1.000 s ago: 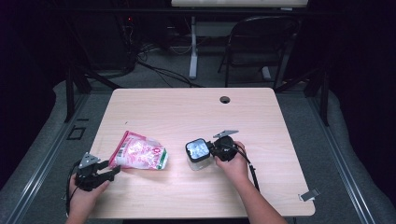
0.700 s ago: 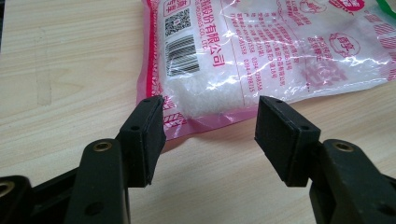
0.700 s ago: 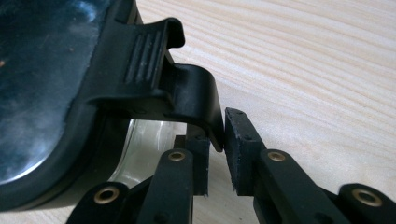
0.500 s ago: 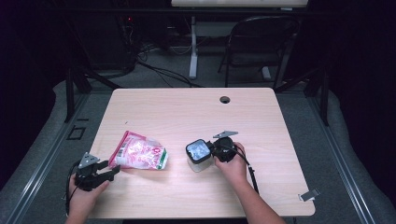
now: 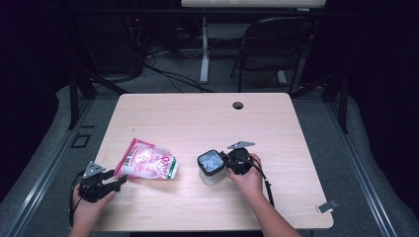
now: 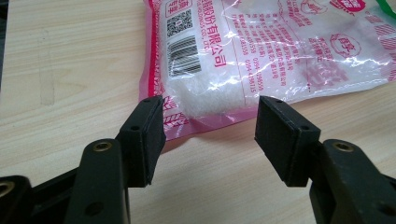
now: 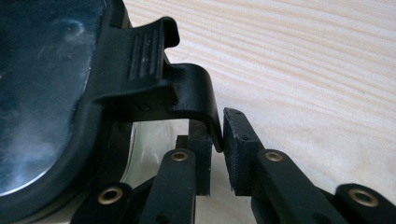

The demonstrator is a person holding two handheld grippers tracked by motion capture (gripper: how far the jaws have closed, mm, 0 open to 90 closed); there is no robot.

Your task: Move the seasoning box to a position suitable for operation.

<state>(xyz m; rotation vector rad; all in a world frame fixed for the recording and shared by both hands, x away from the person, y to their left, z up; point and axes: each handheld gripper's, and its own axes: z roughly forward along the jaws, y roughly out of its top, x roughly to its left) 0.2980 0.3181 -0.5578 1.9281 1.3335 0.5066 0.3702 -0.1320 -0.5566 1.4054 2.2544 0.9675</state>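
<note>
A pink and clear plastic bag [image 5: 148, 163] of white grains lies flat on the wooden table [image 5: 197, 118], left of centre. My left gripper [image 5: 118, 178] rests at the bag's near left corner. In the left gripper view its jaws [image 6: 210, 135] stand open on either side of the bag's [image 6: 261, 51] corner, apart from it. A clear jar with a black lid [image 5: 210, 161] stands right of centre. My right gripper [image 5: 226, 164] meets the jar from the right. Its jaws [image 7: 218, 149] have just been closing and pinch the lid's black latch [image 7: 187, 93].
A round cable hole [image 5: 238, 105] sits near the table's far edge. A folding chair [image 5: 276, 49] and cables stand on the floor beyond the table. A small clip-like piece [image 5: 327, 206] hangs at the table's near right corner.
</note>
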